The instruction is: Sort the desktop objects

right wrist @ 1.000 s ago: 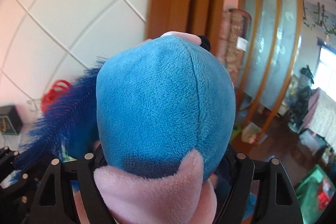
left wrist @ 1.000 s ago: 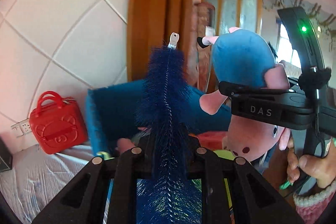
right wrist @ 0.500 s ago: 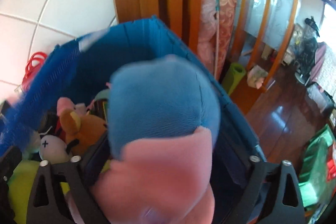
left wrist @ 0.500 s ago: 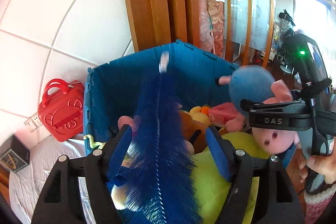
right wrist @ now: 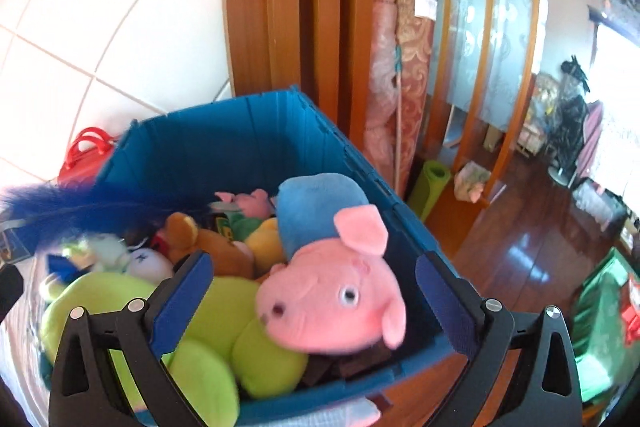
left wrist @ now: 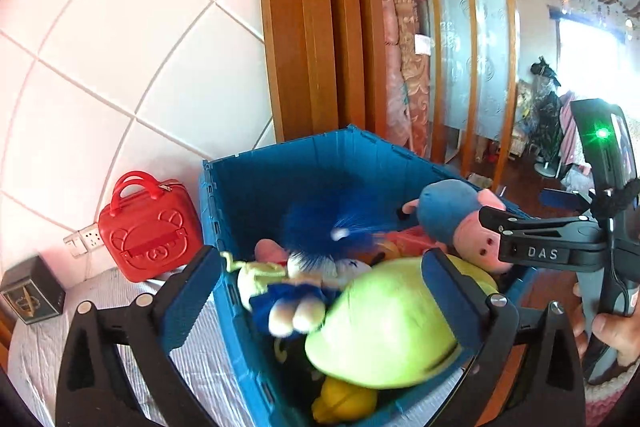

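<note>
one blue bin holds the heap of soft toys, its far corner against the wooden frame. largest inside is a lime-green plush at the near edge. a pink pig plush with a blue body lies on it by the bin's right wall, free of the right gripper, whose jaws stand wide apart. a blue feather duster sits near the bin's middle, blurred, clear of the left gripper, whose jaws are opening. a red case stands just outside the left wall.
</note>
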